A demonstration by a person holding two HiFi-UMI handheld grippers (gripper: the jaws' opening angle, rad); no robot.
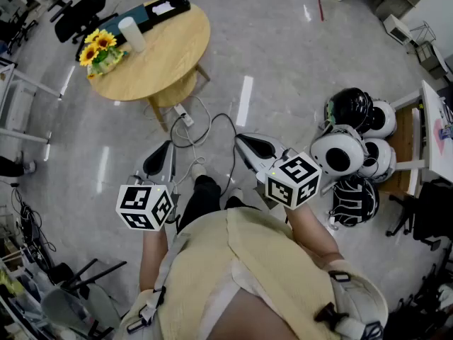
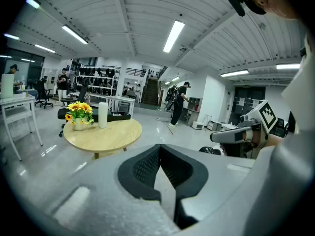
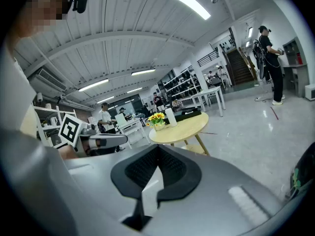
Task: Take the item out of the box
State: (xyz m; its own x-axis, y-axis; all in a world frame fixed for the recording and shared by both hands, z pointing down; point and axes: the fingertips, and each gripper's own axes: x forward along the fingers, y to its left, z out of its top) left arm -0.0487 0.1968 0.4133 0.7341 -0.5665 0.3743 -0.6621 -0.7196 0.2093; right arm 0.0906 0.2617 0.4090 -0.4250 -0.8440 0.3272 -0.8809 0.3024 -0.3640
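Observation:
A long black box (image 1: 152, 13) lies at the far edge of a round wooden table (image 1: 163, 59), with a white sheet (image 1: 163, 8) on top; what it holds is hidden. The box shows small in the left gripper view (image 2: 115, 116) and the right gripper view (image 3: 189, 114). My left gripper (image 1: 167, 146) and right gripper (image 1: 241, 139) hang in the air in front of my body, well short of the table. Both are shut with nothing between their pads, as the left gripper (image 2: 160, 146) and right gripper (image 3: 157, 147) show close up.
Sunflowers in a pot (image 1: 99, 48) and a white roll (image 1: 132, 34) stand on the table beside the box. A power strip with cables (image 1: 185, 119) lies on the floor under the table's near side. Several helmets (image 1: 350, 147) are stacked at the right. People stand far off.

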